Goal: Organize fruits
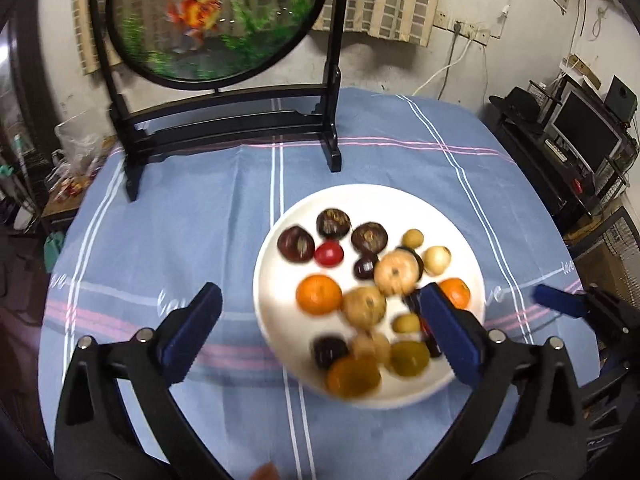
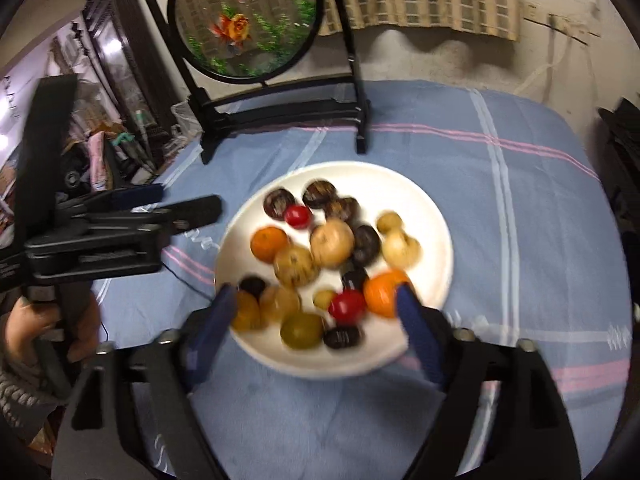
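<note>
Sitting on the white plate (image 1: 280, 236), the fruits (image 1: 362, 280) lie in one loose heap: dark brown rounds at the plate's far side, a small red one (image 1: 329, 253) among them, an orange (image 1: 319, 294) toward its left rim, tan and greenish pieces nearer me; motion blur smears the near ones, so I cannot name each; the plate rests on a blue striped tablecloth (image 1: 180, 216), well in from the cloth's edges, with bare cloth all round it; behind the plate stands a black framed stand (image 1: 224, 128) carrying a round goldfish panel (image 1: 212, 20), apart from the far rim with a band of cloth between; my left gripper (image 1: 320, 312) hangs over the plate's near left side, fingers (image 1: 192, 332) spread wide, one over the cloth and one above the plate, nothing between the pads; my right gripper (image 2: 316, 312) hovers over the plate's near rim, fingers (image 2: 420, 340) likewise spread wide, gripping nothing; in the right wrist view a hand (image 2: 28, 320) holds the left gripper's handle to the left of the plate.
</note>
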The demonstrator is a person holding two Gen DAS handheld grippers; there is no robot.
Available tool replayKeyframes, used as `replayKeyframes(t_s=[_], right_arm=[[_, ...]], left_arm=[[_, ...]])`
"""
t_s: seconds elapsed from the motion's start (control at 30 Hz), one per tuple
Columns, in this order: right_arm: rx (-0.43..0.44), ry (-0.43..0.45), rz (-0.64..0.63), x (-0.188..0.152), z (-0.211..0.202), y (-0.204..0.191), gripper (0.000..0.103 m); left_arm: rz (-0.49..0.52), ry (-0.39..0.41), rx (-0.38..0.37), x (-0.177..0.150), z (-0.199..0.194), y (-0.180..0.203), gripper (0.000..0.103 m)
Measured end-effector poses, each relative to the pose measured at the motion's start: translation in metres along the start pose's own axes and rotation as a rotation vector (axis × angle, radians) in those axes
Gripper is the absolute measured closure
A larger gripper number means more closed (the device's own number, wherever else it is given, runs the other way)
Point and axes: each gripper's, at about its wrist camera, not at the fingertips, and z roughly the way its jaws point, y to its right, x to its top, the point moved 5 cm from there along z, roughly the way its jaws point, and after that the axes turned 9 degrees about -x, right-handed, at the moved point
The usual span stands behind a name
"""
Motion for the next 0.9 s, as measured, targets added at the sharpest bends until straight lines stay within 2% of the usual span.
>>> replayKeyframes(t_s=[0.03, 0.1, 0.2, 0.33, 0.53, 0.63, 0.7, 0.77, 0.9], right_arm=[[-0.043, 0.003, 0.016, -0.008, -0.009, 0.002, 0.001], [-0.095, -0.009, 0.044, -0.024, -0.025, 0.003, 0.001], [-0.104, -0.044, 0.078, -0.047, -0.038, 0.003, 0.001], [-0.099, -0.101, 0.076, -0.078, -0.049, -0.002, 0.001], [-0.125, -0.069, 0.104, -0.075, -0.068, 0.0, 0.001], [-0.131, -0.098, 0.135, -0.073, -0.074, 0.002, 0.001], [-0.123, -0.115, 0.147, -0.074, -0.077, 0.001, 0.001], [-0.11, -0.108, 0.134, -0.075, -0.083, -0.004, 0.001], [-0.11, -0.067, 0.073, -0.077, -0.1, -0.02, 0.001]], left_arm=[[-0.003, -0.007, 0.017, -0.008, -0.009, 0.003, 0.002], [-0.015, -0.029, 0.048, -0.023, -0.023, 0.007, 0.002], [-0.048, -0.063, 0.06, -0.044, -0.04, 0.009, 0.002], [-0.059, -0.057, 0.054, -0.07, -0.065, 0.017, 0.002], [-0.059, -0.071, 0.065, -0.095, -0.092, 0.034, 0.002], [-0.054, -0.051, 0.079, -0.095, -0.108, 0.039, 0.002], [-0.074, -0.025, 0.045, -0.094, -0.121, 0.042, 0.002], [-0.087, -0.012, 0.023, -0.092, -0.128, 0.044, 0.002], [-0.091, 0.005, 0.059, -0.092, -0.139, 0.045, 0.002]])
